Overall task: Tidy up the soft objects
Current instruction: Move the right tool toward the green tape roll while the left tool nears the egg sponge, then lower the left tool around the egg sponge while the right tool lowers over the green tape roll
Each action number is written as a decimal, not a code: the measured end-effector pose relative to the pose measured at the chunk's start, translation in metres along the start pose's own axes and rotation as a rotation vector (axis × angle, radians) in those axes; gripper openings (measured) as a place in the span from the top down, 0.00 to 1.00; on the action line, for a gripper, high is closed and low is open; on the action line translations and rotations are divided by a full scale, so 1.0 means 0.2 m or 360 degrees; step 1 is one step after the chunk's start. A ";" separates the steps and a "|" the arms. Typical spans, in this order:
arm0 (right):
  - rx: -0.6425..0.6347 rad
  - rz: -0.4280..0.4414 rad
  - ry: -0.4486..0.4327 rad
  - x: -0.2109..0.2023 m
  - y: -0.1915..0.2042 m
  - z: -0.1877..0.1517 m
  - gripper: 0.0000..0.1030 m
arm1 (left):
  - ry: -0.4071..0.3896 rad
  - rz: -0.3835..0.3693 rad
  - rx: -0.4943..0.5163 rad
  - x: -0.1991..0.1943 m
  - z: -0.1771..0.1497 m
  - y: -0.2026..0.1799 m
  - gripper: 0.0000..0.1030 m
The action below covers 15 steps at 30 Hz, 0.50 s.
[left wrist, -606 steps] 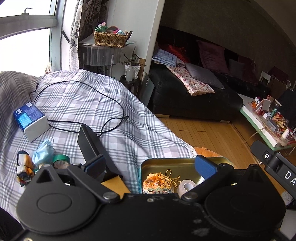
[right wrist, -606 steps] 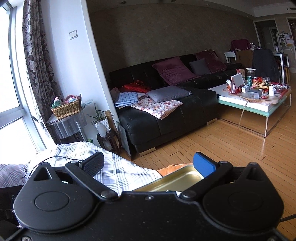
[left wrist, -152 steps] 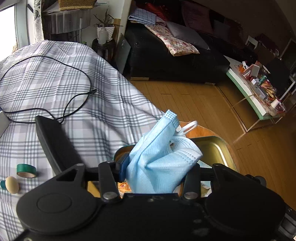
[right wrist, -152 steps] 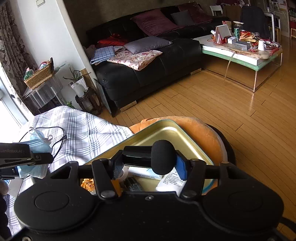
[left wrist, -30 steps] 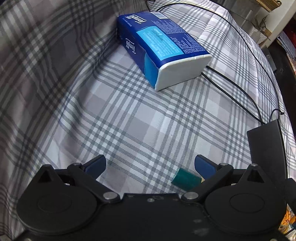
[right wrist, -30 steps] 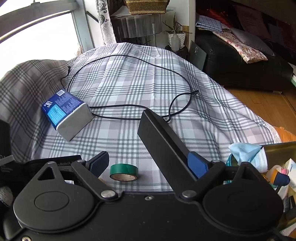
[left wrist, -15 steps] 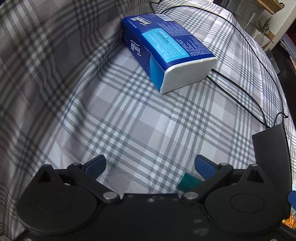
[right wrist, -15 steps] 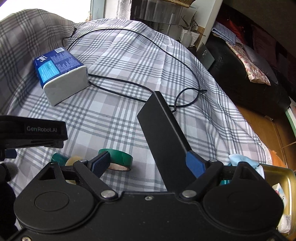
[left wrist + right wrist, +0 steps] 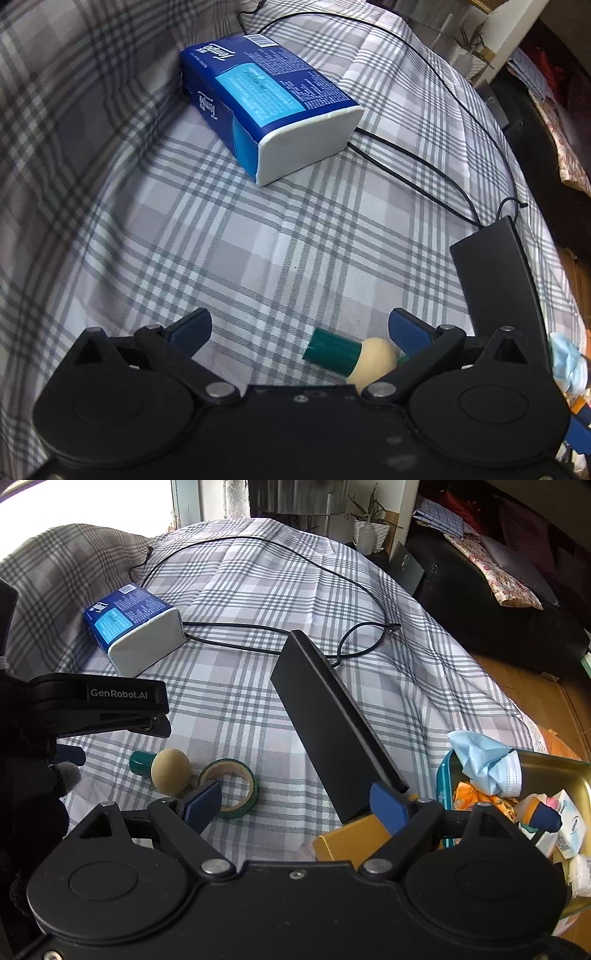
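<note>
I note blown-out daylight at the window [image 9: 74, 502], soft dim shadows elsewhere, sharp focus, and heavy fisheye bending at edges.

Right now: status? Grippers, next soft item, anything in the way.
Left gripper open, empty, over the sponge applicator. Right gripper open, jaws just closing, nothing gripped. Tape roll touching the applicator; black slab close right.
</note>
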State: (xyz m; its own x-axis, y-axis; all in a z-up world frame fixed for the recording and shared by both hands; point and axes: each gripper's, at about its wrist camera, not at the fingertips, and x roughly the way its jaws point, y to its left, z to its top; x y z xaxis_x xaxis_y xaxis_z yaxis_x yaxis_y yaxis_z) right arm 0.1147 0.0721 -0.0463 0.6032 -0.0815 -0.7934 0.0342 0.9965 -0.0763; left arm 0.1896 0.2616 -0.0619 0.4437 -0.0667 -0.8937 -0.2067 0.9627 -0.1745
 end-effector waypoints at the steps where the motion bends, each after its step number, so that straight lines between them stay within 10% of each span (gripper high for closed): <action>1: 0.0012 0.0001 -0.0004 -0.01 -0.01 -0.01 0.19 | 0.0012 0.0012 0.0025 0.01 0.00 -0.02 0.01; 15: 0.0064 0.0105 -0.0016 -0.09 -0.03 -0.08 0.19 | 0.0188 0.0010 0.0213 0.16 -0.02 -0.15 0.00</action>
State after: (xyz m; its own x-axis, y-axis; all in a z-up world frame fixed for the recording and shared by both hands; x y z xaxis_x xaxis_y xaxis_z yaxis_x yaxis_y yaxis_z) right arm 0.0908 0.0671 -0.0415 0.6130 -0.0158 -0.7899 0.0261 0.9997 0.0003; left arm 0.2061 0.2293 -0.0862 0.3357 -0.0832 -0.9383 -0.0875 0.9890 -0.1191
